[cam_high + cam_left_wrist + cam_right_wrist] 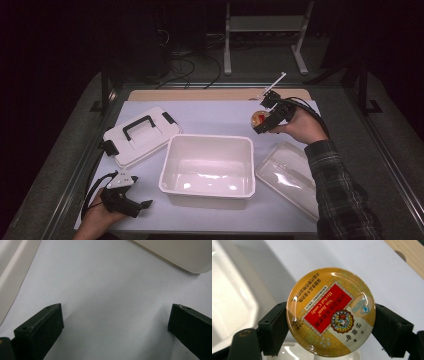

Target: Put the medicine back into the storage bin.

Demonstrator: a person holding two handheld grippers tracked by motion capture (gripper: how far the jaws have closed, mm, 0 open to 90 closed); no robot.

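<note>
Dim surroundings, lit table (210, 117) (glare on tin (330, 312))

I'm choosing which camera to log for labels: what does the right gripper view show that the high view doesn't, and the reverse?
Right gripper view alone: the candy tin's lid print, "Nin Jom Herbal Candy" on a red panel. High view alone: the lid with a black handle, the clear cover and the left gripper. Both: the tin clamped in the right gripper, near the white bin.
</note>
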